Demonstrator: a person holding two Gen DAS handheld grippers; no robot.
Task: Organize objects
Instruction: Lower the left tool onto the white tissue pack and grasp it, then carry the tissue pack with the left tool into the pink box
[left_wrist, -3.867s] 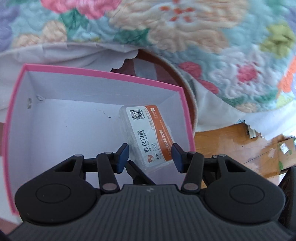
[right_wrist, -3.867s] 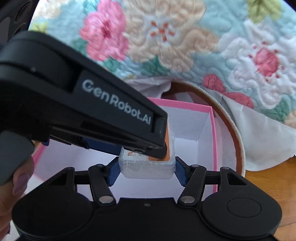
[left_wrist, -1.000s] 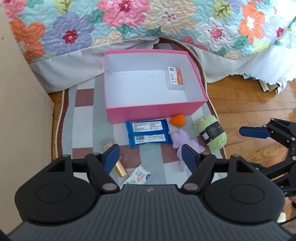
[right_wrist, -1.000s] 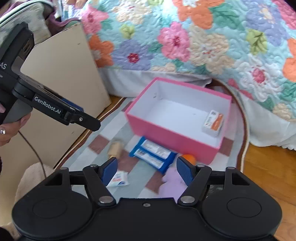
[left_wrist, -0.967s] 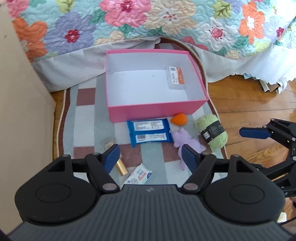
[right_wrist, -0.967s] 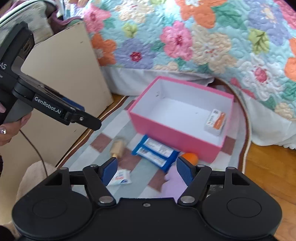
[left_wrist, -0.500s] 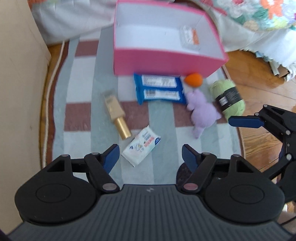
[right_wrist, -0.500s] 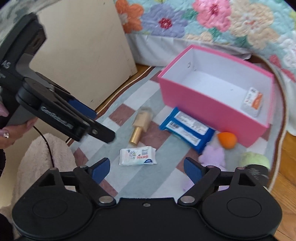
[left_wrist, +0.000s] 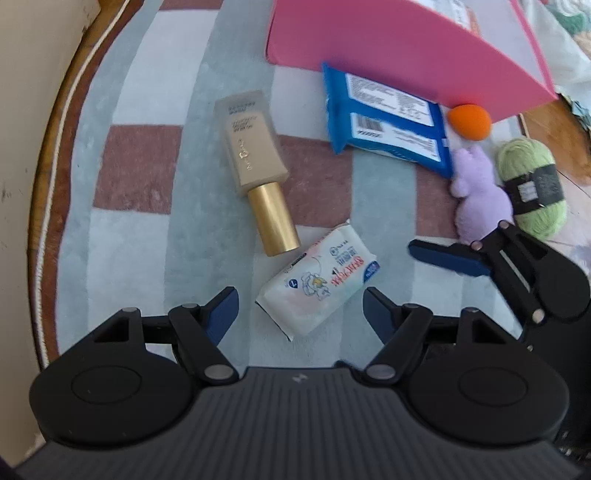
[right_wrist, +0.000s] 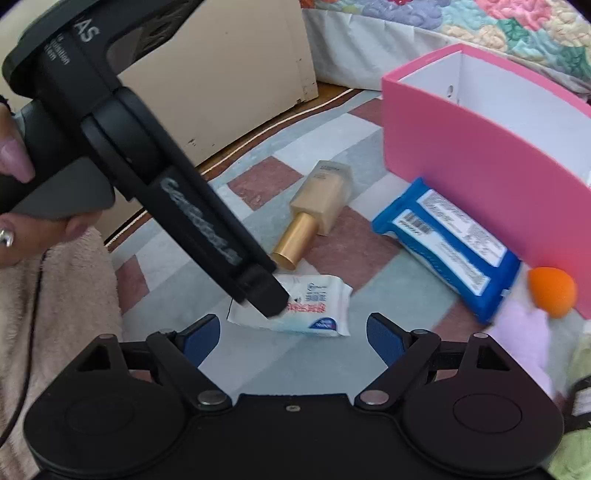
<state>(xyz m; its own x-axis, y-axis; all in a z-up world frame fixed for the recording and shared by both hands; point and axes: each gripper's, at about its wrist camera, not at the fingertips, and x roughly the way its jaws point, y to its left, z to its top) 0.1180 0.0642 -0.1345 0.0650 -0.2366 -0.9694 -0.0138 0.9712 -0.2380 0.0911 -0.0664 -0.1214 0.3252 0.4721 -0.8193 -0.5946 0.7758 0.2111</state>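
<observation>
Both grippers, left gripper (left_wrist: 300, 308) and right gripper (right_wrist: 293, 338), fingers apart (nothing held), above white tissue pack (left_wrist: 319, 282) on rug (left_wrist: 147, 236).

left hand-held gripper (left_wrist: 300, 308): jaws apart | right hand-held gripper (right_wrist: 293, 338): jaws apart

A checked rug (left_wrist: 155, 236) in grey-green, white and reddish brown covers the floor, its brown corded edge (left_wrist: 48, 206) curving at nine o'clock. Beyond that edge stands a beige cabinet (right_wrist: 229, 66), at eleven o'clock in the right wrist view. A floral quilt (right_wrist: 517, 26) over a white bed skirt (right_wrist: 369, 55) lies at one o'clock, and wooden floor (left_wrist: 546, 129) shows at three o'clock.
</observation>
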